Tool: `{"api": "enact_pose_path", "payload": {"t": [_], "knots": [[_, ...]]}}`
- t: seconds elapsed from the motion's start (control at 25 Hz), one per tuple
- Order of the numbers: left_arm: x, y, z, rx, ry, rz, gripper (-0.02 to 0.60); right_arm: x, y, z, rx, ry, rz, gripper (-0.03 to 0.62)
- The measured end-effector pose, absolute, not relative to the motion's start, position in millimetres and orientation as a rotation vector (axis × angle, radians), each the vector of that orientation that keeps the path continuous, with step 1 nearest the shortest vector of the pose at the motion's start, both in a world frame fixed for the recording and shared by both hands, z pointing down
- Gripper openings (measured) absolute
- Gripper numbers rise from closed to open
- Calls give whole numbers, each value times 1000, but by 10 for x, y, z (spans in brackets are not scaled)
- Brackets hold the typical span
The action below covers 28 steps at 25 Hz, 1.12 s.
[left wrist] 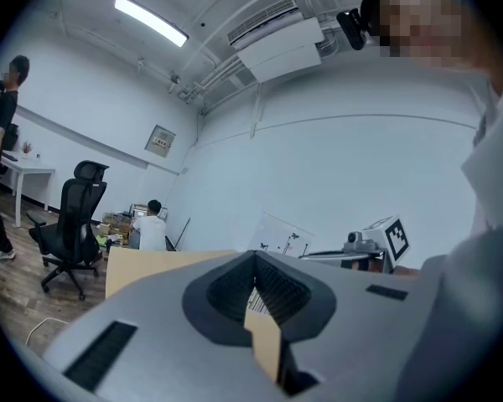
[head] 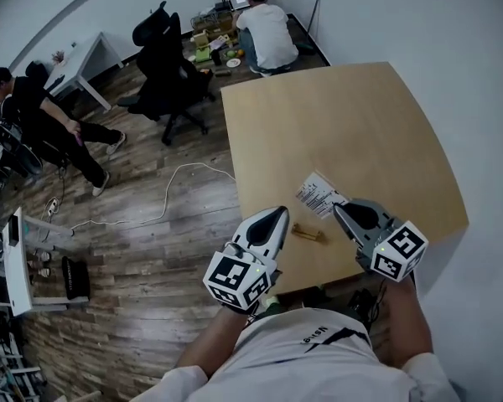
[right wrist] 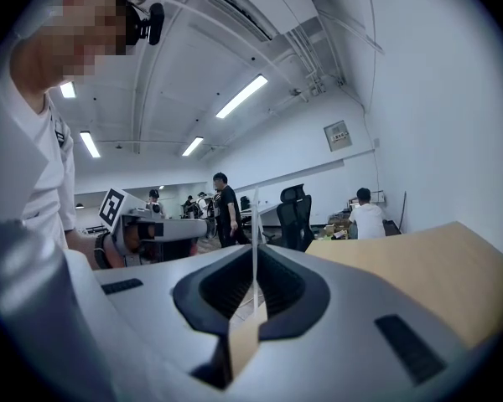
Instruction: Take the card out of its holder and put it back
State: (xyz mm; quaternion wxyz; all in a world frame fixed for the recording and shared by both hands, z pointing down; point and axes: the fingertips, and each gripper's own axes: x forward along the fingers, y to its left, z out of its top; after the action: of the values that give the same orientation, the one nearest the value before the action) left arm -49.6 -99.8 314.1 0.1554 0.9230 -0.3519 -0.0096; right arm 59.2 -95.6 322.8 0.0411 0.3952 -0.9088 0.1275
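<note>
A white card [head: 318, 193] printed with barcodes is pinched at one edge by my right gripper [head: 337, 206], which is shut on it just above the wooden table [head: 344, 115]. In the right gripper view the card [right wrist: 254, 216] stands edge-on as a thin white line rising from the shut jaws of that gripper [right wrist: 254, 254]. The small wooden holder [head: 308, 233] lies on the table between the two grippers, with no card in it. My left gripper [head: 281, 213] is shut, its tip just left of the holder and holding nothing. The left gripper view shows the card [left wrist: 283, 233] tilted in the air.
The table's near edge runs just below the grippers. A black office chair [head: 163, 57] and a white cable [head: 176, 182] are on the floor to the left. One person sits beyond the table's far end; others are at the far left.
</note>
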Motion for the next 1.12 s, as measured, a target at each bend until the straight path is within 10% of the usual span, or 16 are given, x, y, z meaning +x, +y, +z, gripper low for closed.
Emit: {"api": "enact_pose_path", "payload": {"t": [1.12], "knots": [[-199,-1011,4630,2448,-1171,178,12,776,-983,5619,722,-2759,519,25]]}}
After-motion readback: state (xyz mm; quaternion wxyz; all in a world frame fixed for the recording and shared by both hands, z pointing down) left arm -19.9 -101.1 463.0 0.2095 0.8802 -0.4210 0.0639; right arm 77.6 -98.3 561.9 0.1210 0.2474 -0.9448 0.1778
